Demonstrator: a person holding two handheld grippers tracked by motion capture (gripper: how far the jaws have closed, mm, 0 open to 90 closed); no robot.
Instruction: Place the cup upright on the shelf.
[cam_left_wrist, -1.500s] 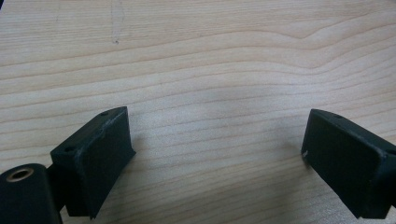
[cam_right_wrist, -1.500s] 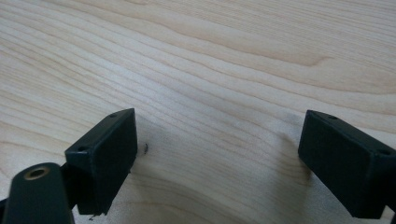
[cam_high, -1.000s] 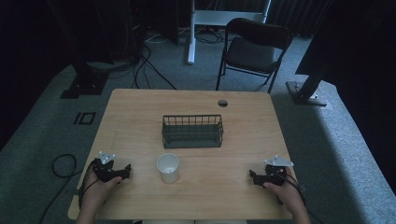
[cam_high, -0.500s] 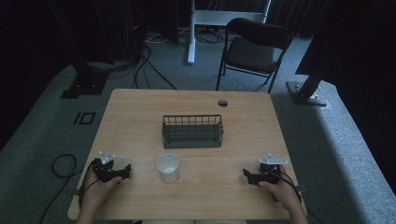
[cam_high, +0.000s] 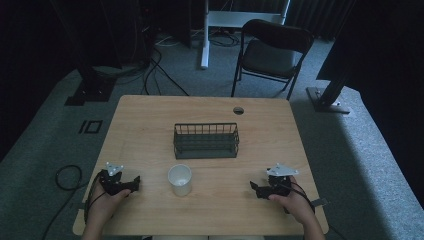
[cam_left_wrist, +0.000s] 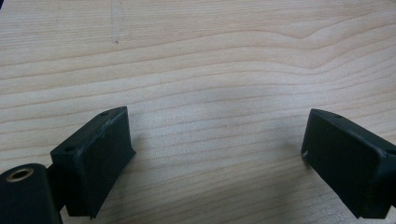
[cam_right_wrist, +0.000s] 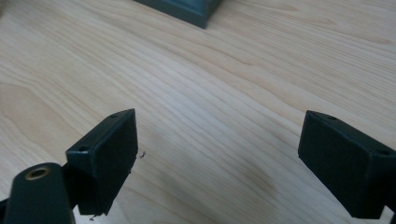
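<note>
A white paper cup is seen standing upright on the wooden worktop, near its front edge and just in front of a dark wire basket placed at the middle. The left gripper is held low over the worktop to the left of the cup, its jaws pointed toward the cup but apart from it. The right gripper is held at the other side, farther from the cup, with its jaws also turned inward. In the left gripper view the jaws are shown spread wide, with bare wood grain between them. In the right gripper view the jaws are likewise spread wide over bare wood, and a corner of the basket is seen at the top edge.
</note>
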